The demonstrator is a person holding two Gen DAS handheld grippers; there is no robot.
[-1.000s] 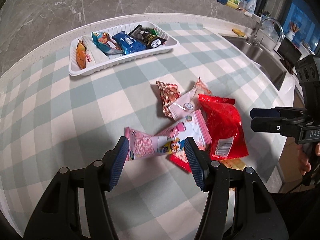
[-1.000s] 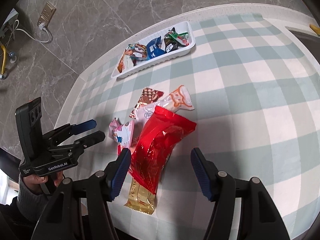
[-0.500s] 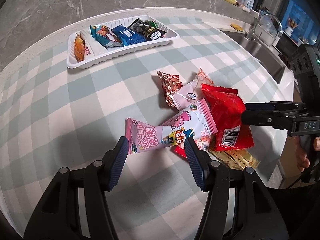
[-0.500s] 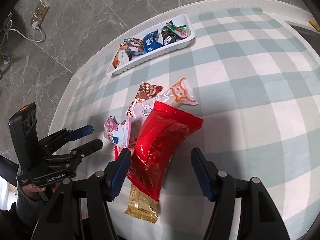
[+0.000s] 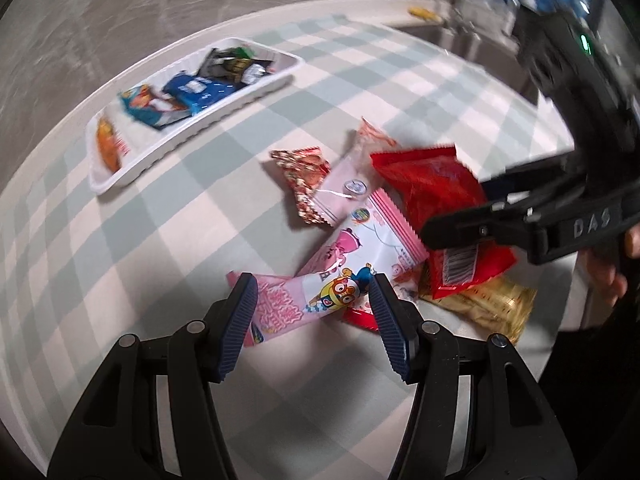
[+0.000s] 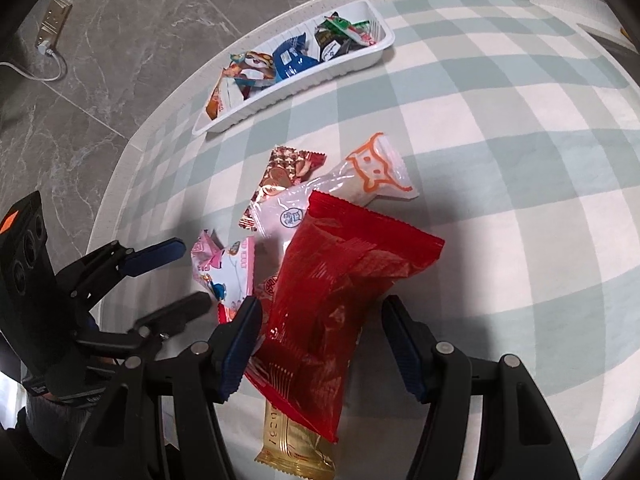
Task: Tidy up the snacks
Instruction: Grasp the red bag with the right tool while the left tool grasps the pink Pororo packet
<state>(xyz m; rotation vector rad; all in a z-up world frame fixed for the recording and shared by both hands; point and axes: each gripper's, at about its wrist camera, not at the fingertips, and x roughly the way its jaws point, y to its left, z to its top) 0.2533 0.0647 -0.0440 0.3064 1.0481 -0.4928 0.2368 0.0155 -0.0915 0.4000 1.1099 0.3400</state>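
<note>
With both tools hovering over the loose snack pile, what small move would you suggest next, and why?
Probably lower the left tool and close it on the pink cartoon packet: the packet already lies between its open fingers, on top of the pile, while the white tray has snacks in it already.

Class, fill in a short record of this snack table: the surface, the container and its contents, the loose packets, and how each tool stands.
Surface: green-and-white checked tablecloth
Container: long white plastic tray, several packets inside
Loose pile: large red foil packet lying on a gold wrapper; pink cartoon-print packet; brown patterned packet; clear packet with orange cat outline
Left tool: open, astride the pink packet
Right tool: open, astride the red packet
</note>
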